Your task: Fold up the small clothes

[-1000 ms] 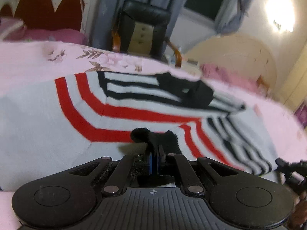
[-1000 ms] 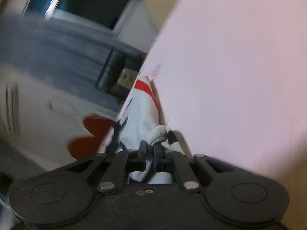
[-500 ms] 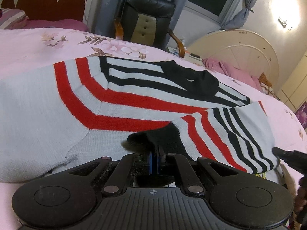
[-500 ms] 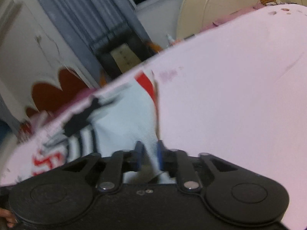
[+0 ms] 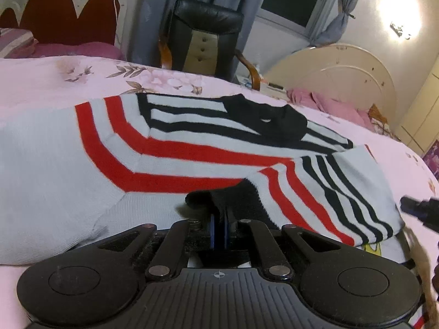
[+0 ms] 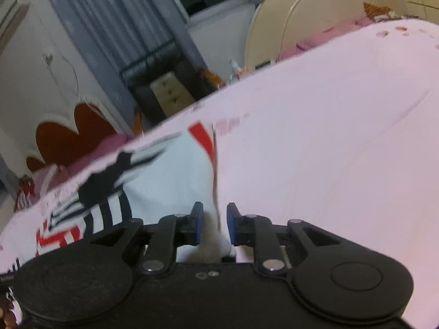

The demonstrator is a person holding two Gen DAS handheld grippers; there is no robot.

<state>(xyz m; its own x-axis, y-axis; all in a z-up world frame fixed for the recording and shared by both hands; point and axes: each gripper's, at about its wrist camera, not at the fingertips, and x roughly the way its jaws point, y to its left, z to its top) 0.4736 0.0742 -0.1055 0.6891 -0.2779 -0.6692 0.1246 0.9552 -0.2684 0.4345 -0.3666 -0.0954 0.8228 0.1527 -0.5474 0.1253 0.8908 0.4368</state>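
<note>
A striped knit sweater [image 5: 175,161] lay spread on the bed [image 5: 41,71], grey with red and black bands and a black collar [image 5: 269,120] towards the far side; one sleeve [image 5: 329,192] was folded across the body, its black cuff [image 5: 219,200] lying right at the left gripper [image 5: 218,229]; that gripper's blue-padded fingers were pressed nearly together on the cuff, though the gripper body hid the lower part of the pinch and how much cloth lay between them; the near hem of the sweater was cut off behind the same black housing; at the right edge of the left wrist view a dark tip of the right gripper [image 5: 419,211] showed just beside the sleeve's fold, only partly in frame and blurred; a yellow patch under the sleeve edge was too small to identify; in the right wrist view, the right gripper [image 6: 214,224] had its fingers [image 6: 197,223] apart with a clear gap, and a pale fold of the sweater [image 6: 170,181] stood in that gap, but whether cloth touched either pad could not be told; this view was tilted and smeared, so the stripes read only as streaks; the pink bedsheet [image 6: 329,150] filled its right half; behind the bed stood a black leather armchair [image 5: 205,44], grey curtains [image 5: 153,2] and a scalloped red headboard [image 5: 65,13], cropped at the left edge.
</note>
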